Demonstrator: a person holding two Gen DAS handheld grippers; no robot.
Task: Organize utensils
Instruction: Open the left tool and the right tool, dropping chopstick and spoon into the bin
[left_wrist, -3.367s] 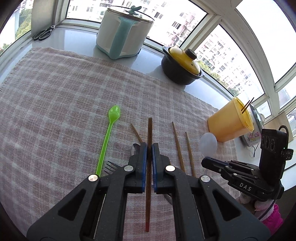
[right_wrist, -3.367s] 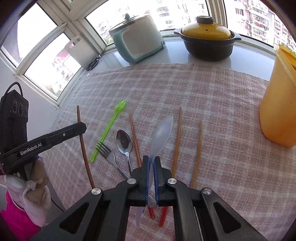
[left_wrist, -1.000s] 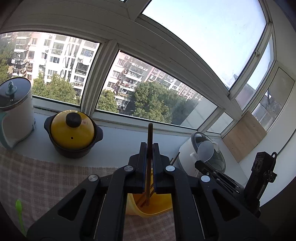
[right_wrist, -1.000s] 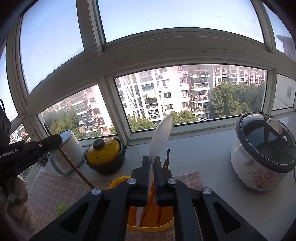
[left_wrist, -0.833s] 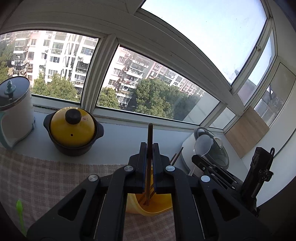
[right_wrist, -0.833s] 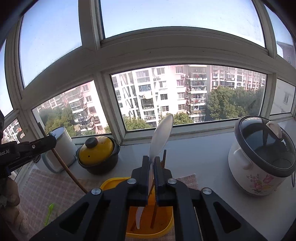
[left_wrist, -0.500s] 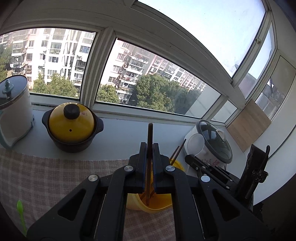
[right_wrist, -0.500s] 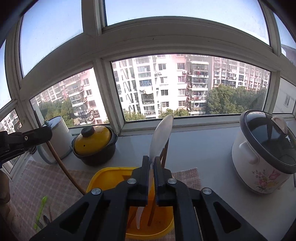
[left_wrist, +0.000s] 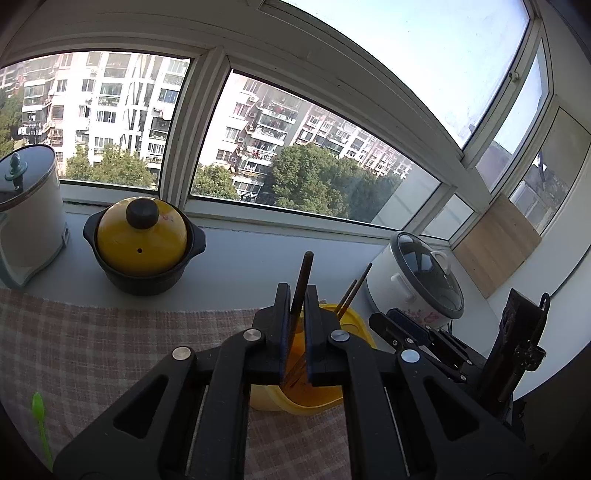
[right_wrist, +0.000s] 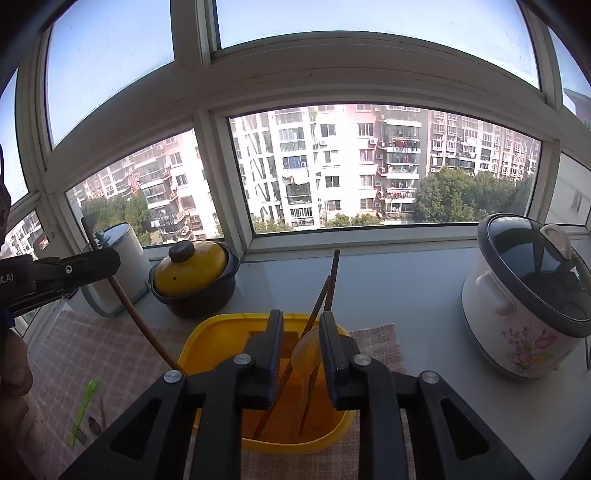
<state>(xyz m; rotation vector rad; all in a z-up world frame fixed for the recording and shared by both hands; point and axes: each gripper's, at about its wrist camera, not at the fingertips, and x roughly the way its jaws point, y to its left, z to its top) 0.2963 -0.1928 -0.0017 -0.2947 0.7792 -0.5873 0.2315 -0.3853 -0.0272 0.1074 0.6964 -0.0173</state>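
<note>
A yellow plastic utensil holder (right_wrist: 207, 334) stands on the checked cloth (right_wrist: 122, 354) covering the surface beside a bay window, already holding a pair of dark chopsticks (right_wrist: 330, 284) that lean against its far rim and stick out above it. The right tongs (right_wrist: 301, 343) hang over the holder's mouth with their jaws opening, and a translucent plastic spoon (right_wrist: 306, 354) sits between them, bowl up, its handle reaching down inside the container; the pads no longer press on it. The left tongs (left_wrist: 296, 332) are clenched on a single dark brown chopstick (left_wrist: 303, 275), whose lower end dips past the holder's left rim (whether it touches the bottom cannot be told). On the windowsill behind stand three closed vessels: a black casserole with a yellow lid (right_wrist: 192, 275), a white pot with a teal knob (left_wrist: 26, 218), and a floral rice cooker (right_wrist: 524, 306) with a glass lid. A green plastic fork (right_wrist: 83, 411) and a metal spoon (right_wrist: 95, 424) lie on the cloth at lower left of the right wrist view.
</note>
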